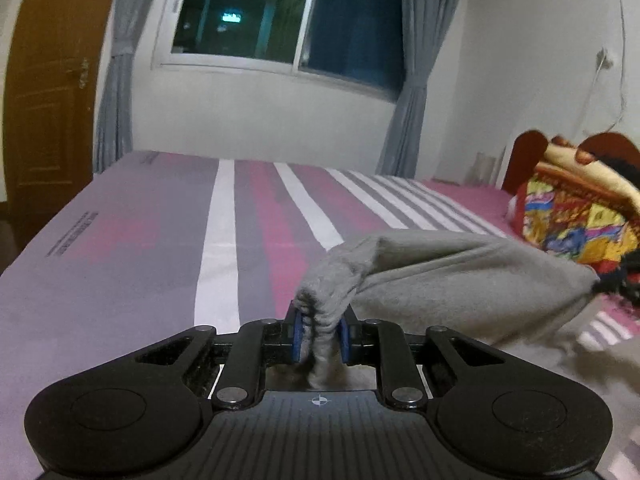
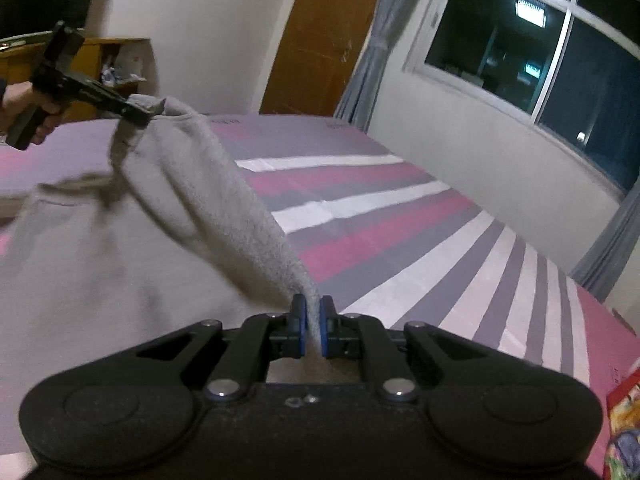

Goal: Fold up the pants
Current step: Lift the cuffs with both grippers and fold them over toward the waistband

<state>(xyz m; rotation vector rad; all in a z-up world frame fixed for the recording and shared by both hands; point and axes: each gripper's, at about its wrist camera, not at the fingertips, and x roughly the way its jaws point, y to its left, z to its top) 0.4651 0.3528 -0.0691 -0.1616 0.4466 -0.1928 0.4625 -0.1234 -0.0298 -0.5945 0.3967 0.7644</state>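
Soft grey fleece pants (image 2: pixel 168 216) hang lifted over the pink-and-grey striped bed (image 1: pixel 160 240), one edge clamped in your left claw (image 1: pixel 320 334), another in your right claw (image 2: pixel 313 326); keep that span taut and level as you carry it over. No containers visible

My room is dim, lit from overhead indoors; the window (image 1: pixel 280 20) is black with night and mirrors a ceiling lamp as a bright glare patch. Both views bend hard at the edges, corners vignetted dark. The grey pants (image 2: pixel 120 260) smear with motion blur in my right view, and colours look grainy, soft.
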